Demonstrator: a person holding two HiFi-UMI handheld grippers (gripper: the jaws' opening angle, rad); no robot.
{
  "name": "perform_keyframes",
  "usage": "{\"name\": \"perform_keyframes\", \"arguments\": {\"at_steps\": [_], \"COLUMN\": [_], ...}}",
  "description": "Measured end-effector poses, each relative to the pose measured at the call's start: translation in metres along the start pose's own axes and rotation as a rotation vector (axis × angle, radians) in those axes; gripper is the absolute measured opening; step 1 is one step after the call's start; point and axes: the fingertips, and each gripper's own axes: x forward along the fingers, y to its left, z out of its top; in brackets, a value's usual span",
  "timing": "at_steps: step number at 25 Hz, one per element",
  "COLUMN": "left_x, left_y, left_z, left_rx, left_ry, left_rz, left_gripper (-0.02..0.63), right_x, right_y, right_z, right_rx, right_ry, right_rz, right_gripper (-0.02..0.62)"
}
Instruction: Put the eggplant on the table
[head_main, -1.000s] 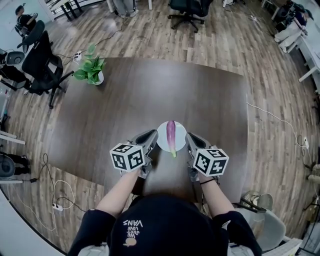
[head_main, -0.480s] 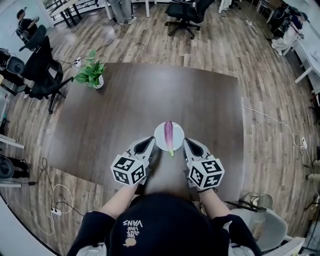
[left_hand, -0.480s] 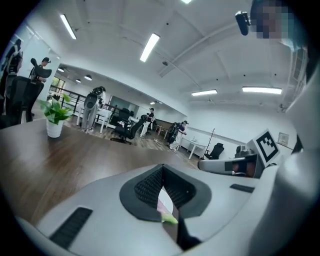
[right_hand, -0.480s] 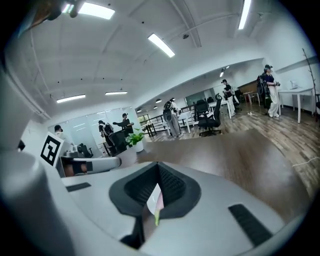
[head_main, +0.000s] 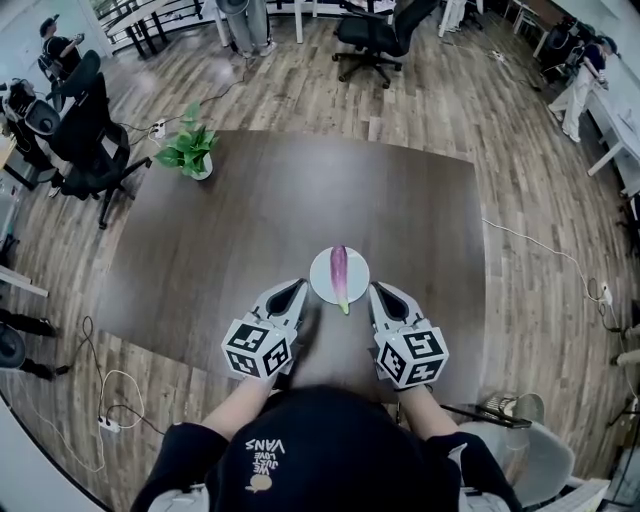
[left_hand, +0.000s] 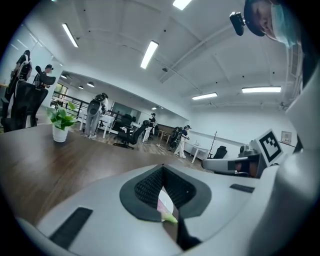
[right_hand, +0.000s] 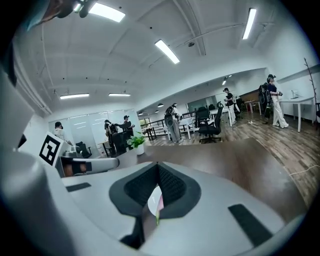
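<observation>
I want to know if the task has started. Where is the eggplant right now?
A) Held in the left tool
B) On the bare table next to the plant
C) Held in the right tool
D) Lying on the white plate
D: the eggplant lies on the plate, with the left tool and right tool on either side of the plate, neither holding anything.
</observation>
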Motion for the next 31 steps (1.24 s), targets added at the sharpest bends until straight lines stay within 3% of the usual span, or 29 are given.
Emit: {"name": "perform_keyframes", "arguments": {"at_steps": [31], "left_x": [-0.007], "left_y": [0.001], "left_z": [-0.007], "left_rx": [-0.065], "left_ry": [0.001], "left_rz": [0.015], "left_gripper": [0.011], "right_x": [-0.003], "right_y": [0.002], "right_z": [-0.010], "right_rx": [0.000], "right_ry": [0.024], "right_rz": [-0.009], "right_gripper": [0.018]}}
